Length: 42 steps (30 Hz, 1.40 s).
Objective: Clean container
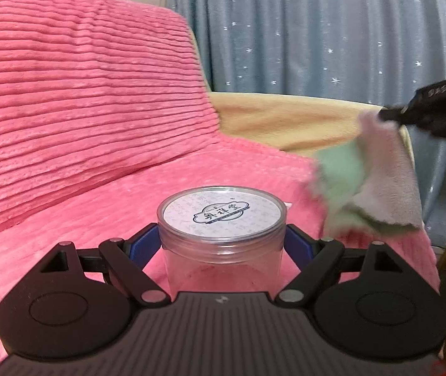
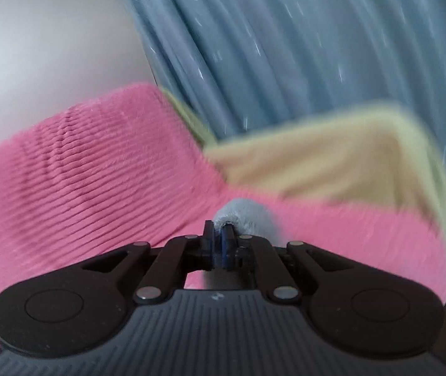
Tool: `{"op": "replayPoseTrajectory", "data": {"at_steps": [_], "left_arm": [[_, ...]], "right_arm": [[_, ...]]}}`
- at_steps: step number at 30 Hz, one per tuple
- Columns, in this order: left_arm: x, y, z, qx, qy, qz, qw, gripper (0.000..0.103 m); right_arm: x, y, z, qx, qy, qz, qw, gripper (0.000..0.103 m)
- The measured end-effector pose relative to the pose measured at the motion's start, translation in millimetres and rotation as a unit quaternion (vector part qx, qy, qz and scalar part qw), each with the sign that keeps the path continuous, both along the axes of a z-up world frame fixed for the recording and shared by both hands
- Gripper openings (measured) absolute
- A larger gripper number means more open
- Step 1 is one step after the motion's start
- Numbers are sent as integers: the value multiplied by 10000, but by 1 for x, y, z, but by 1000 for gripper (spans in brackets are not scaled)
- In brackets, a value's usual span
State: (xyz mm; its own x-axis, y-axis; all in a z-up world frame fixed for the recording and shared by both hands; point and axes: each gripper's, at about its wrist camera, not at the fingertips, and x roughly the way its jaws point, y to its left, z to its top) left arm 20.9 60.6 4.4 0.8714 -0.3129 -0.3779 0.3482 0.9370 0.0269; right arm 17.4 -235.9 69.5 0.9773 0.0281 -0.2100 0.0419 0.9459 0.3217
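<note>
The left gripper is clamping its 2 fingers on the clear container, holding it upright above the pink cover; its long axis is running vertically and its lid is facing up. The right gripper is pinching the cloth just beside the container, apart from it. By judgement, wiping is the step in hand, whether approaching or withdrawing; any contact calls for a steady left hold.
</note>
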Motion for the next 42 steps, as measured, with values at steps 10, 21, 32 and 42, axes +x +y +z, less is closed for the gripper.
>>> {"op": "replayPoseTrajectory", "data": {"at_steps": [10,21,32,42], "left_arm": [[-2,0,-3,8,-21,42,10000,85],[3,11,-1,-7,146,60,9999,92],[-32,-4,10,175,403,384,9983,102],[-65,-30,23,156,1080,580,9923,102]], "right_arm": [[45,53,-71,-987,1582,992,9774,3],[15,84,-68,-1387,1896,992,9669,21],[-10,50,-57,-1244,2177,974,9631,21],[-41,45,-47,-996,2366,889,9624,21]]}}
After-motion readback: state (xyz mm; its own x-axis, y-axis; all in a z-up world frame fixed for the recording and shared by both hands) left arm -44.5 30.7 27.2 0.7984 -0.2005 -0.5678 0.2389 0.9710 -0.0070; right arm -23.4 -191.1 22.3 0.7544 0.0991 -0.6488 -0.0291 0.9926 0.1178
